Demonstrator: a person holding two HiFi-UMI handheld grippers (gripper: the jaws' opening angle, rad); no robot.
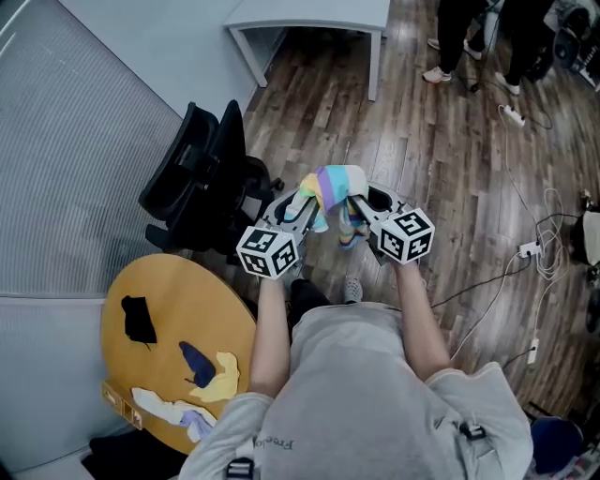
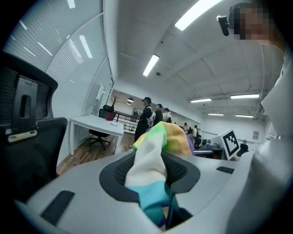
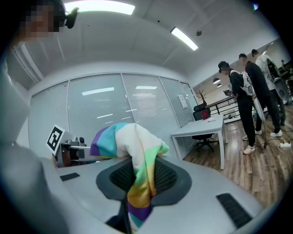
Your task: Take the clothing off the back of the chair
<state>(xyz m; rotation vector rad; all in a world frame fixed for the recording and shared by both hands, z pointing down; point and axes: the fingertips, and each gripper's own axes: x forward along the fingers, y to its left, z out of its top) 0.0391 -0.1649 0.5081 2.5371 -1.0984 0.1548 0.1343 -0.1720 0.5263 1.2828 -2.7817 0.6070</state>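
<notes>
A rainbow-striped piece of clothing [image 1: 332, 190] hangs bunched between my two grippers, in front of me and above the wooden floor. My left gripper [image 1: 305, 208] is shut on one end of the clothing [image 2: 151, 169]; the cloth fills its jaws in the left gripper view. My right gripper [image 1: 359, 210] is shut on the other end of the clothing [image 3: 137, 178]. The black office chair [image 1: 202, 178] stands to the left of the grippers with its back bare, and the clothing hangs apart from it. The chair's edge [image 2: 27, 137] shows at the left of the left gripper view.
A round wooden table [image 1: 173, 352] with a black cloth [image 1: 139, 321] and other garments [image 1: 211, 380] sits at the lower left. A white desk [image 1: 309, 28] stands farther off. People stand at the top right [image 1: 478, 37]. Cables and a power strip [image 1: 530, 248] lie on the floor at the right.
</notes>
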